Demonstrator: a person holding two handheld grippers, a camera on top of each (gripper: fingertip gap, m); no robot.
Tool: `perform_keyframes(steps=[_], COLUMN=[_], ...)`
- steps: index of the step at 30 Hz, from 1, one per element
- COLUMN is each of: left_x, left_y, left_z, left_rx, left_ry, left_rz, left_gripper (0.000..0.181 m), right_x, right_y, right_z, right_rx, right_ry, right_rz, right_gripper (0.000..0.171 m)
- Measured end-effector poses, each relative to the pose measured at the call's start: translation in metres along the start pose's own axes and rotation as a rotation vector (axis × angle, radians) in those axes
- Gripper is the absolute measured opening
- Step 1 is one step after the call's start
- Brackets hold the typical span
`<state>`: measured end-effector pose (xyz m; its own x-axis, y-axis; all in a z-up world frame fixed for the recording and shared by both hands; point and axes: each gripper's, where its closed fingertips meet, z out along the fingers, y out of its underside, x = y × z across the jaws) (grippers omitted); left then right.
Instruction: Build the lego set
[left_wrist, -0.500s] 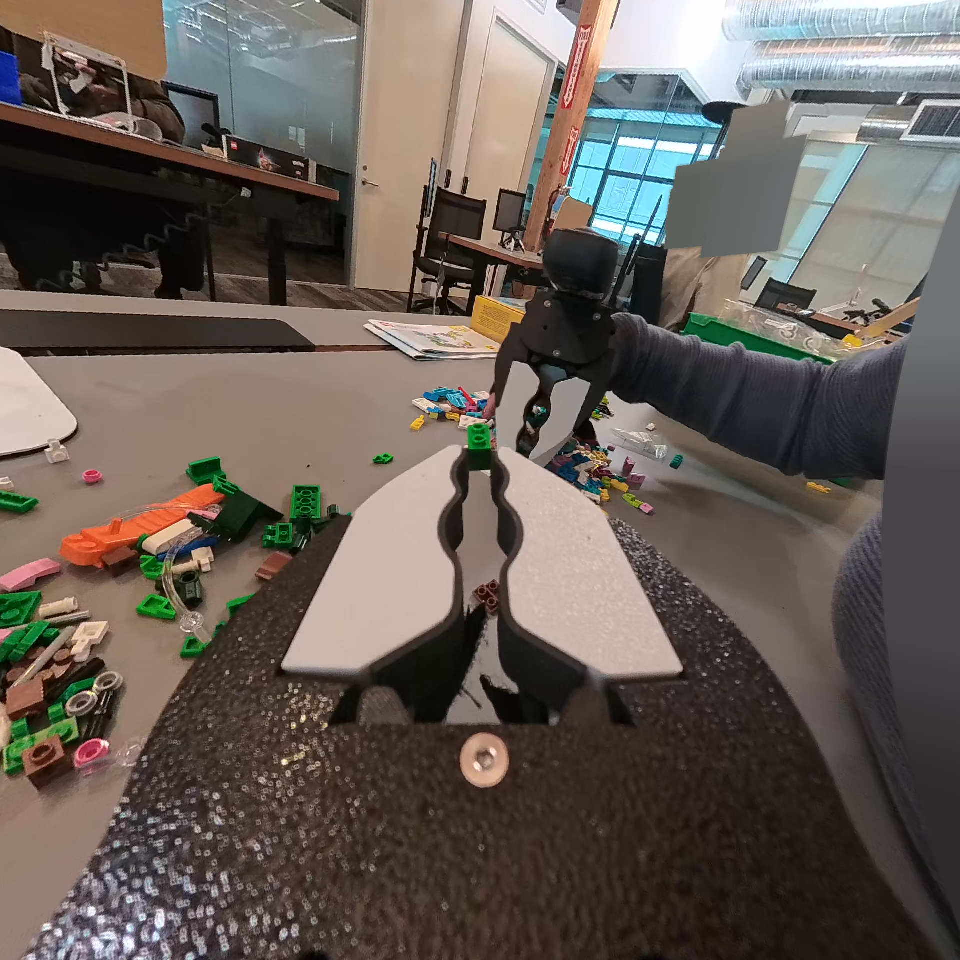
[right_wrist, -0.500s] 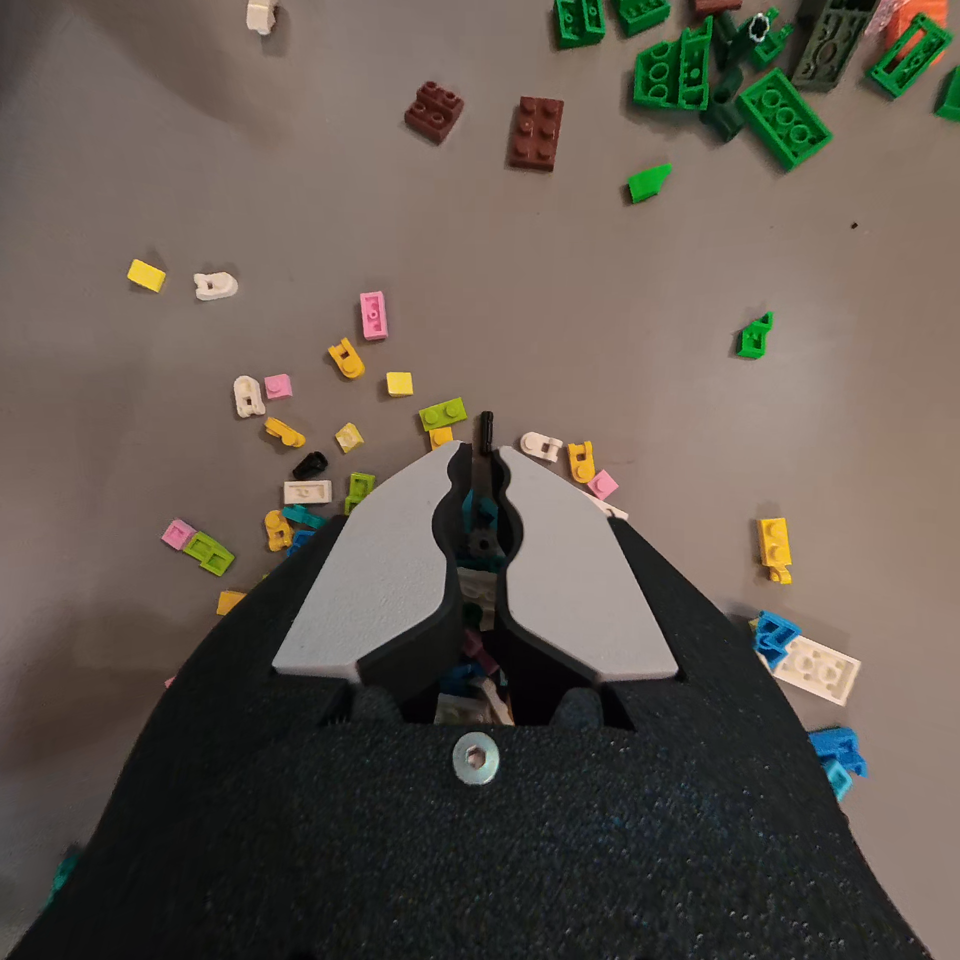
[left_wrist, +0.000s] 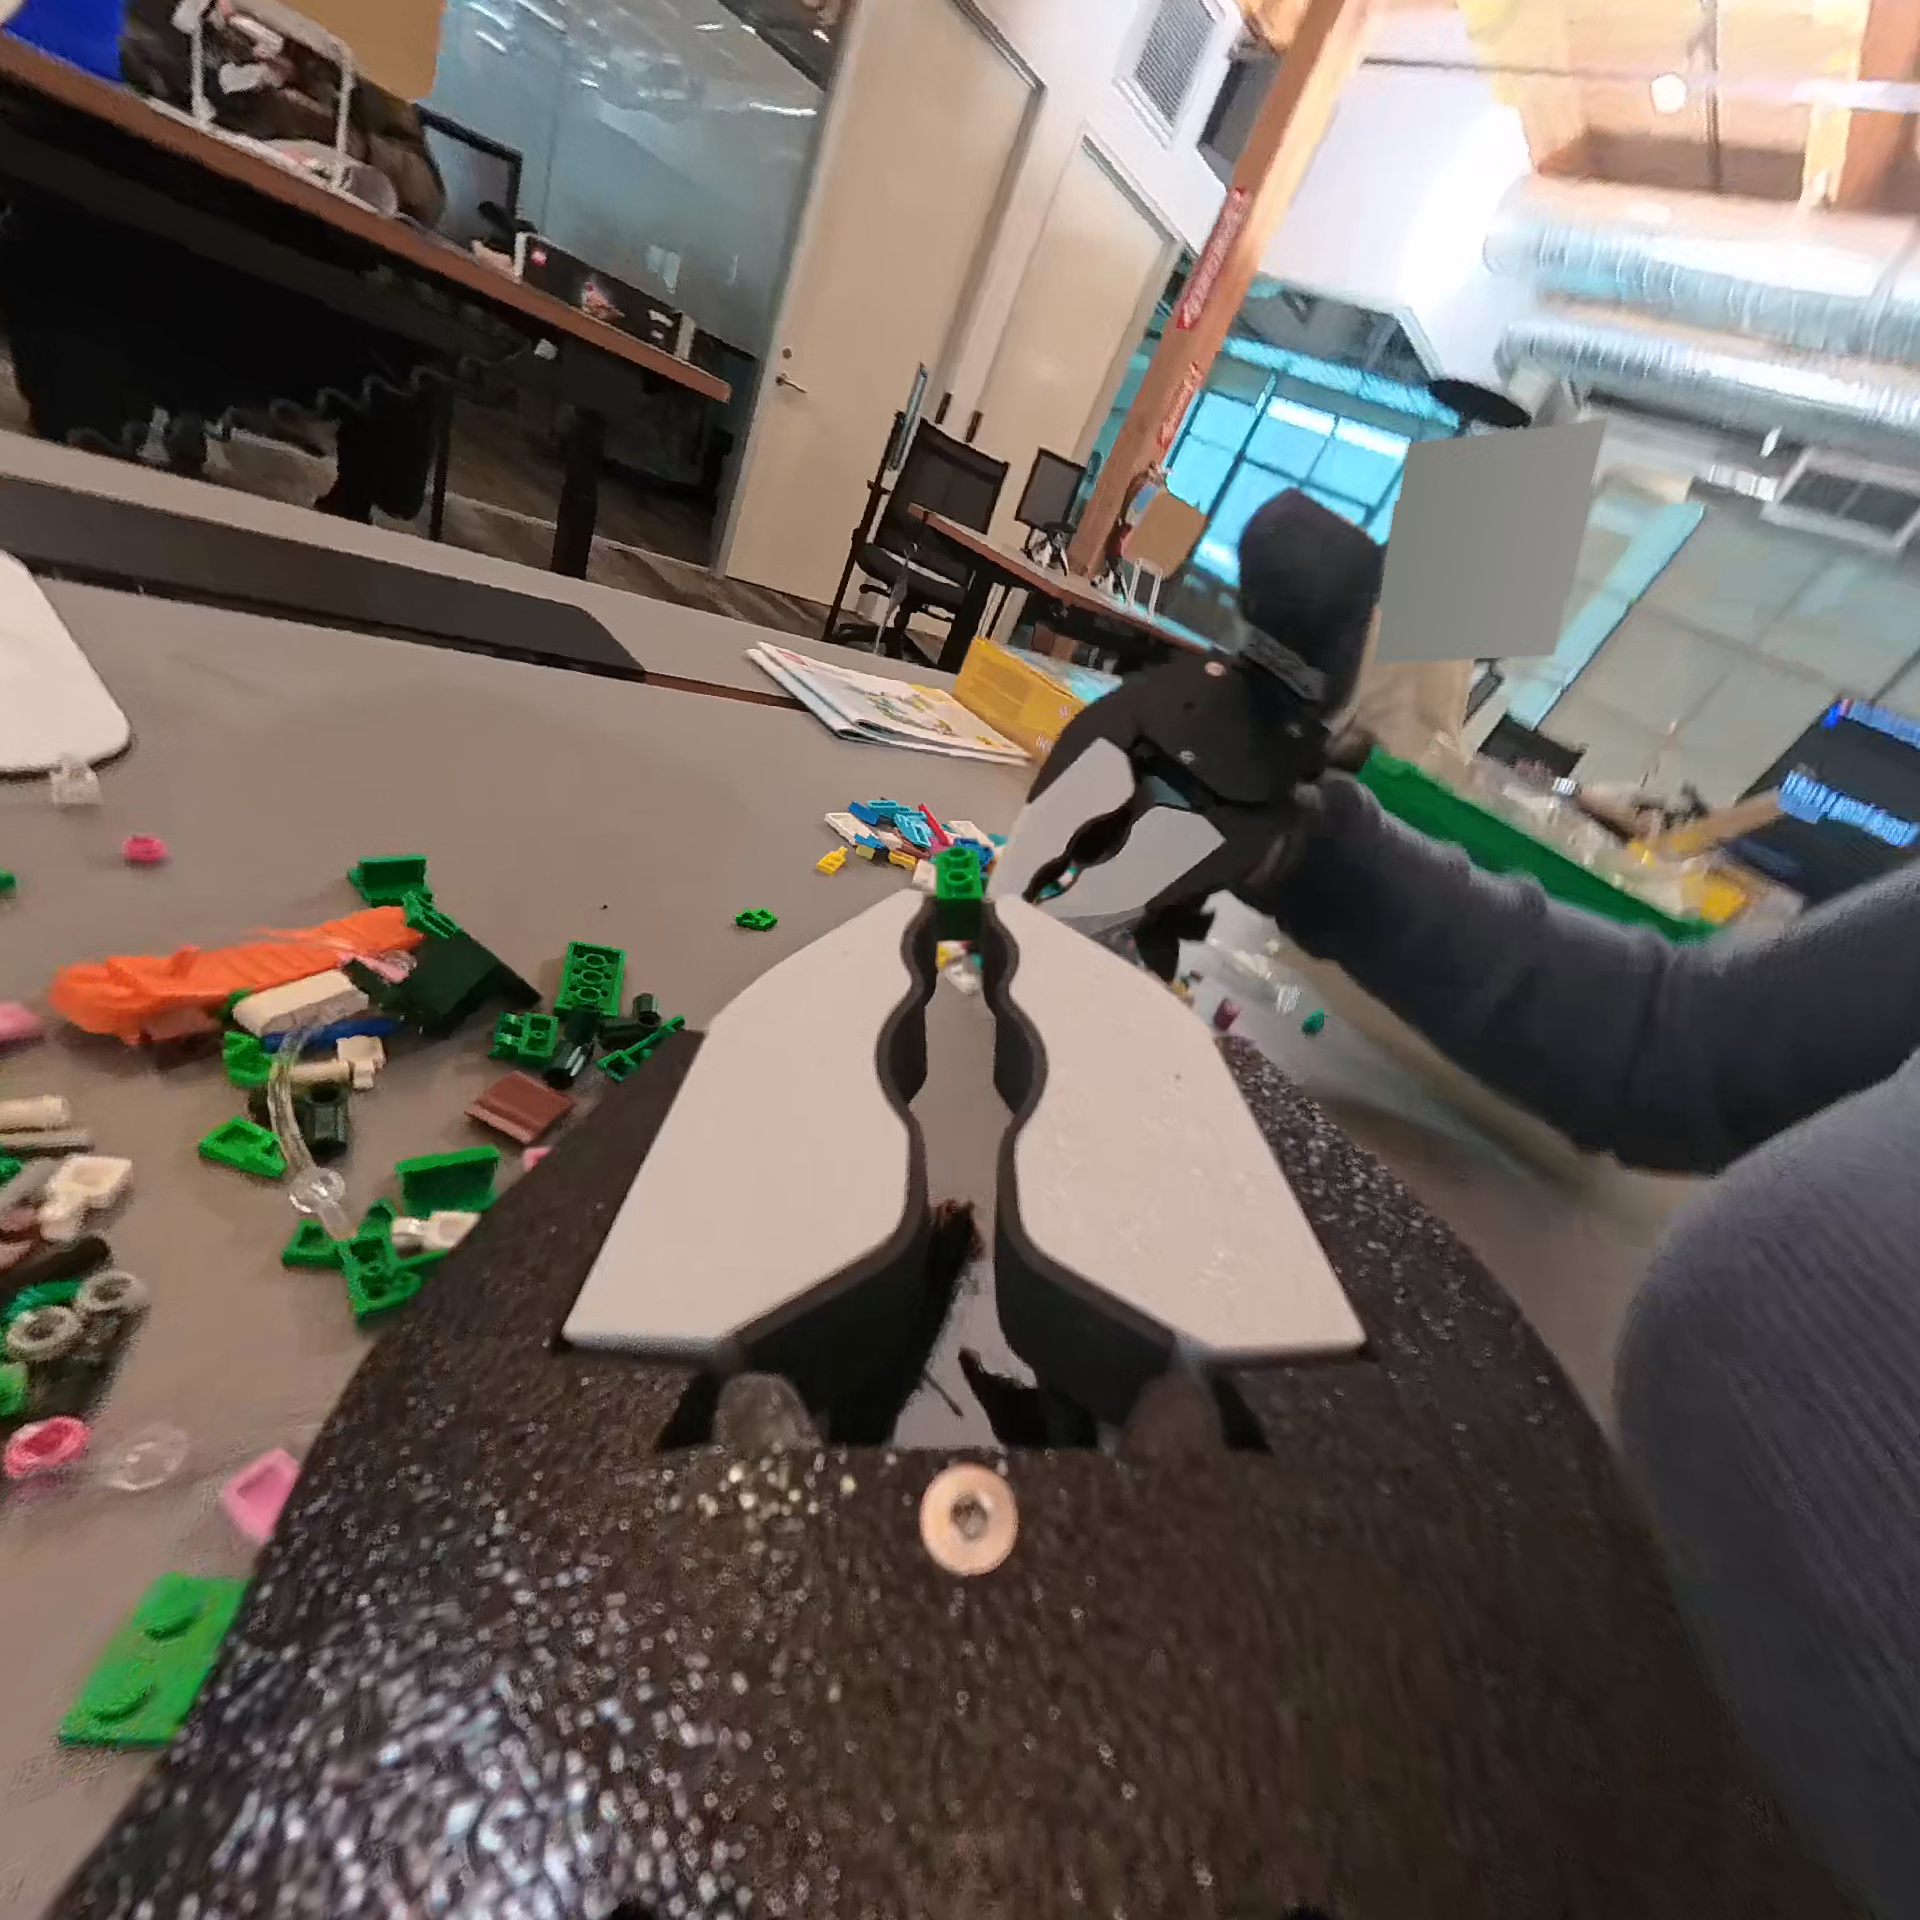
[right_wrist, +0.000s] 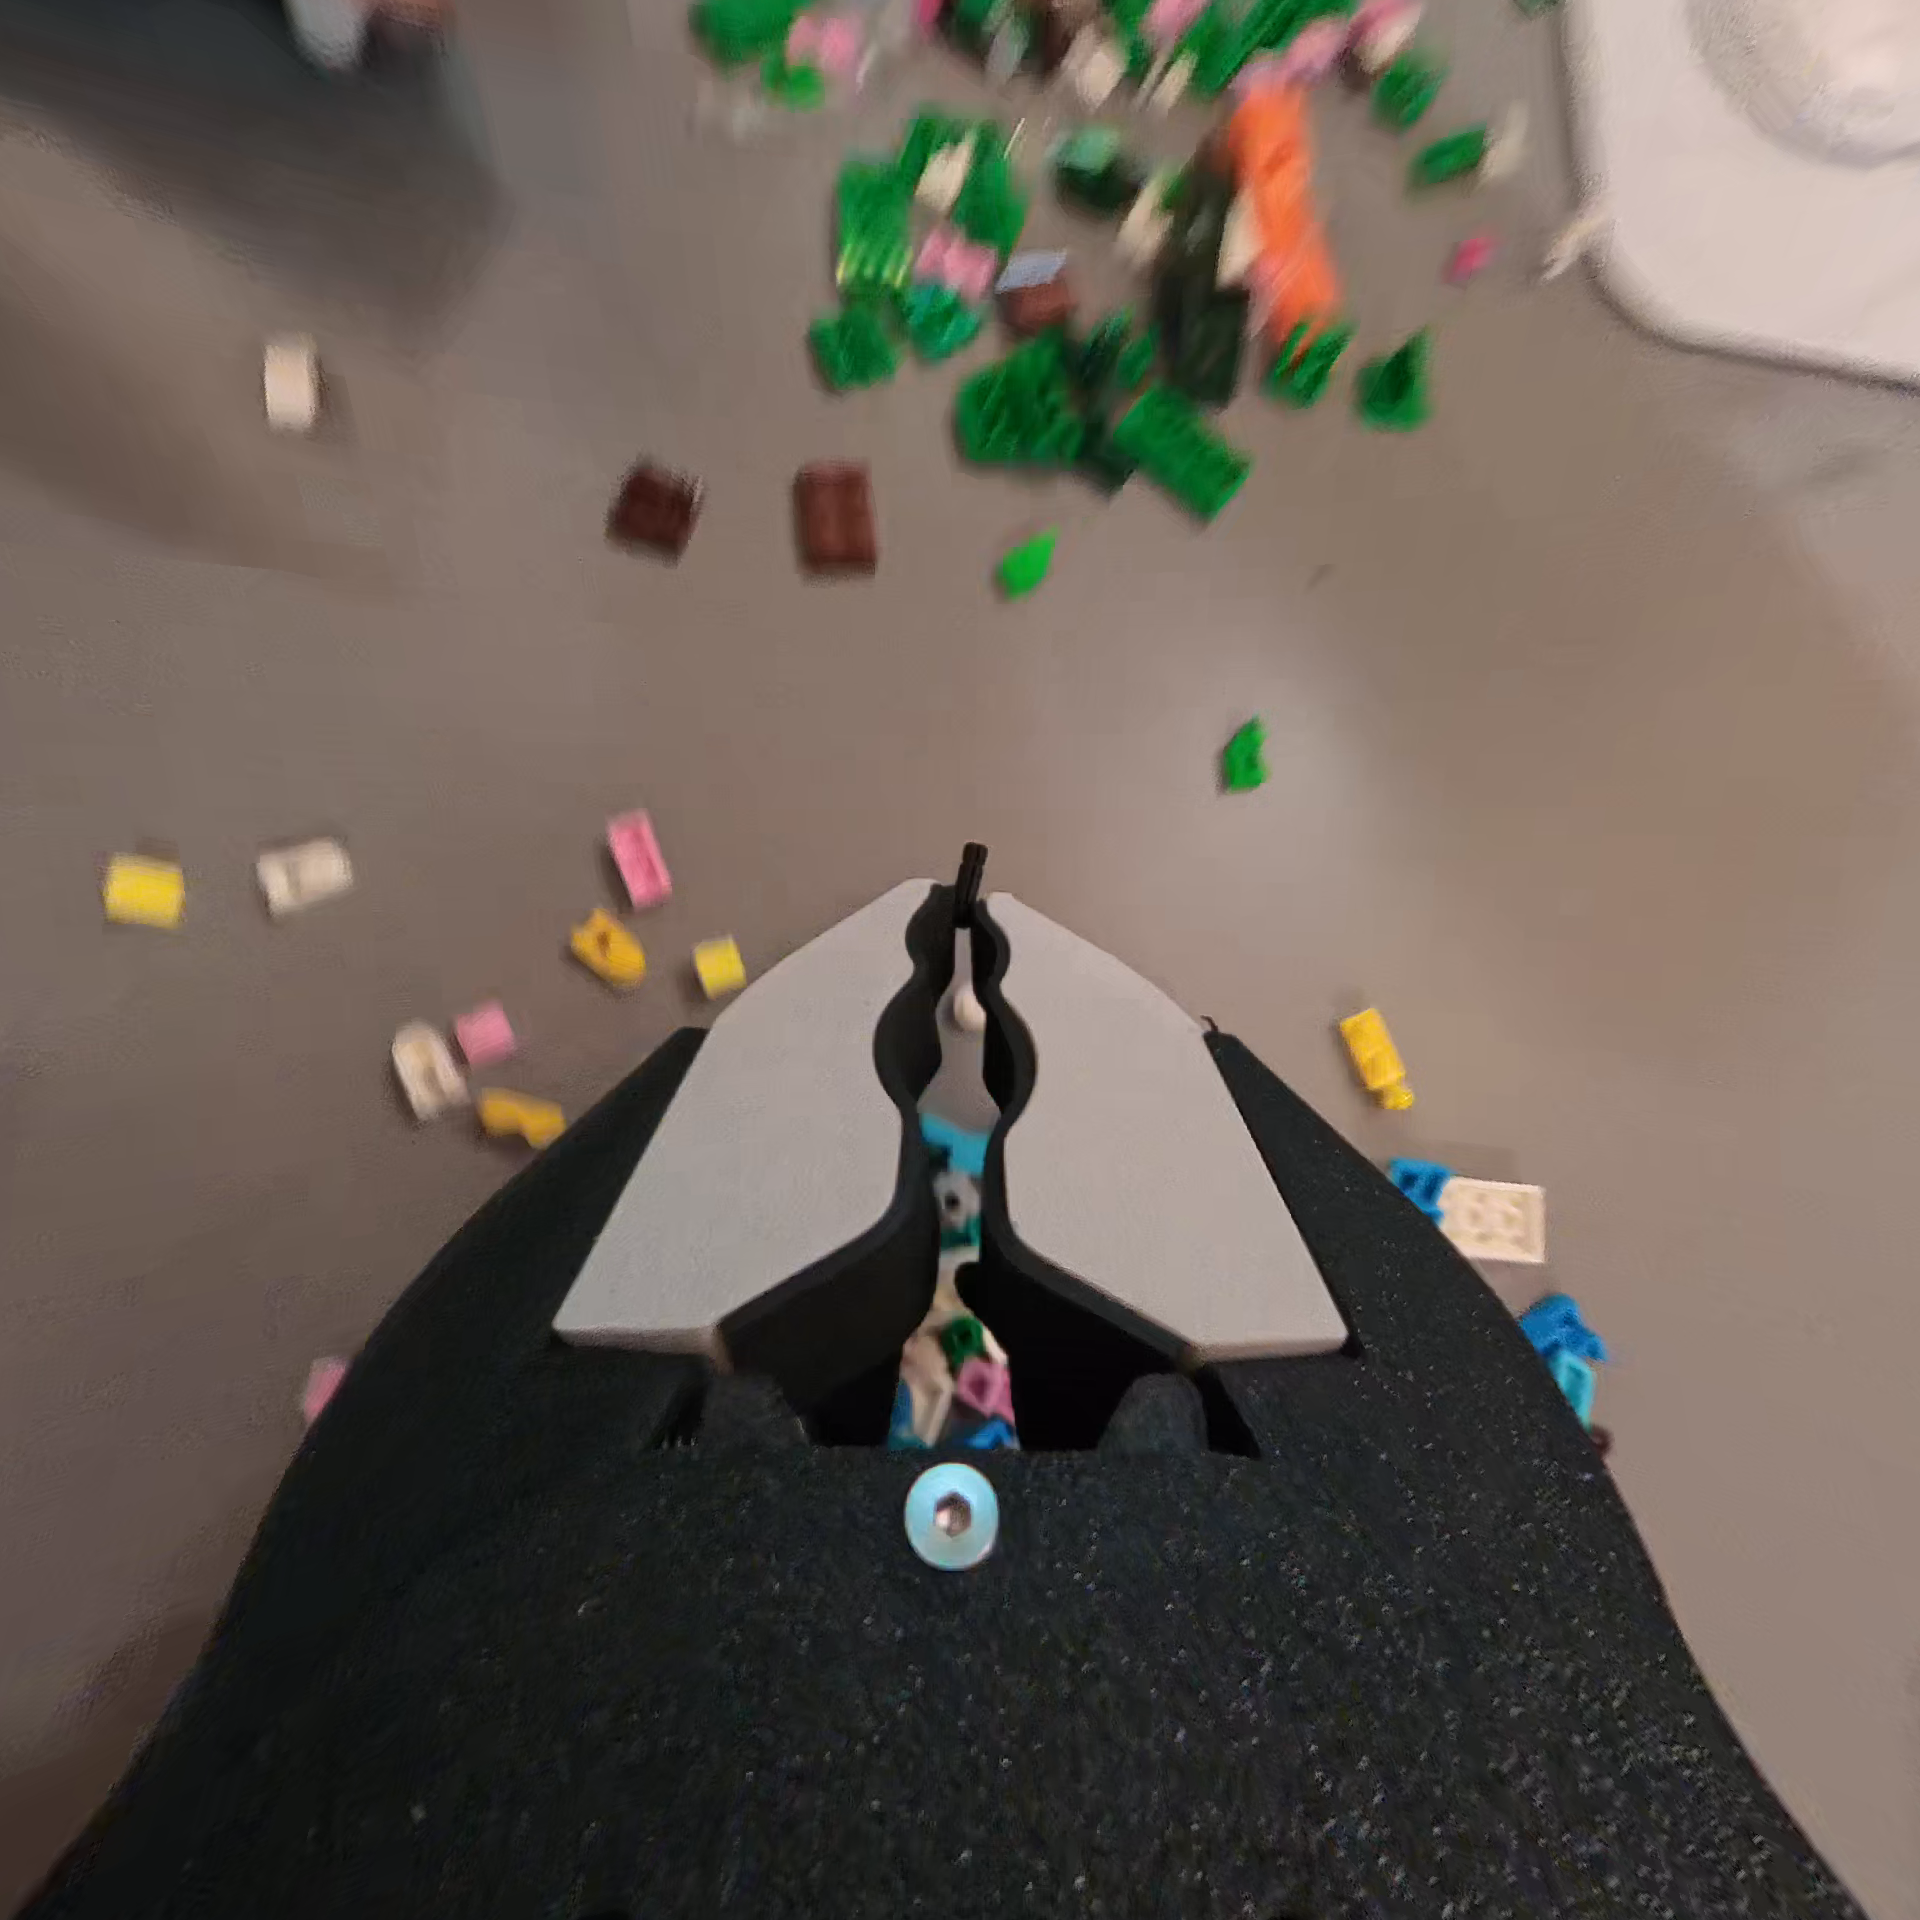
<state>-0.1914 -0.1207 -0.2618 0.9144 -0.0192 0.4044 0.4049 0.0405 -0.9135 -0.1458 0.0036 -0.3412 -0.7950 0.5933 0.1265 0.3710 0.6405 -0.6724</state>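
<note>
Left gripper (left_wrist: 958, 906): I pinch green brick (left_wrist: 958, 883) at my fingertips, studs up, ready for mating.
Right gripper (right_wrist: 971, 902): I clamp thin black pin (right_wrist: 971, 881), lifted clear of table (right_wrist: 935, 707).

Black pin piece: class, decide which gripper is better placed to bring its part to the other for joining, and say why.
Right, probably. The right gripper is shut on the black pin and raised clear of the table, free to travel. The left gripper pinches a green brick upright, a steady target.
</note>
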Motion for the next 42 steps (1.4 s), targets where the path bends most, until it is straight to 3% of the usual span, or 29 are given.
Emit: perform_keyframes(steps=[7, 11, 14, 19, 26, 29, 35, 42], left_x=[0.012, 0.03, 0.051, 0.081, 0.107, 0.112, 0.114, 0.121], left_y=[-0.015, -0.039, -0.054, -0.075, -0.092, -0.097, -0.107, -0.109], left_z=[0.01, 0.008, 0.007, 0.005, 0.001, 0.001, -0.002, -0.004], left_rx=[0.12, 0.232, 0.264, 0.283, 0.314, 0.328, 0.347, 0.346], left_ry=[-0.006, -0.029, -0.047, -0.112, -0.178, -0.174, -0.113, -0.11], left_rz=[-0.154, -0.082, 0.083, 0.412, 0.688, 0.7, 0.536, 0.542], left_gripper=[0.007, 0.007, 0.007, 0.007, 0.007, 0.007, 0.007, 0.007], right_x=[-0.015, -0.031, -0.041, -0.055, -0.066, -0.071, -0.068, -0.073], right_y=[-0.116, -0.153, -0.173, -0.194, -0.207, -0.211, -0.214, -0.221], right_z=[-0.026, -0.039, -0.054, -0.08, -0.099, -0.104, -0.109, -0.112], right_rx=[0.294, 0.412, 0.528, 0.684, 0.752, 0.742, 0.624, 0.568], right_ry=[0.307, 0.364, 0.351, 0.352, 0.413, 0.432, 0.524, 0.569], right_rz=[0.028, 0.028, 0.043, 0.015, -0.077, -0.107, -0.118, -0.156], right_gripper=[0.002, 0.002, 0.001, 0.001, 0.002, 0.001, 0.001, 0.001])
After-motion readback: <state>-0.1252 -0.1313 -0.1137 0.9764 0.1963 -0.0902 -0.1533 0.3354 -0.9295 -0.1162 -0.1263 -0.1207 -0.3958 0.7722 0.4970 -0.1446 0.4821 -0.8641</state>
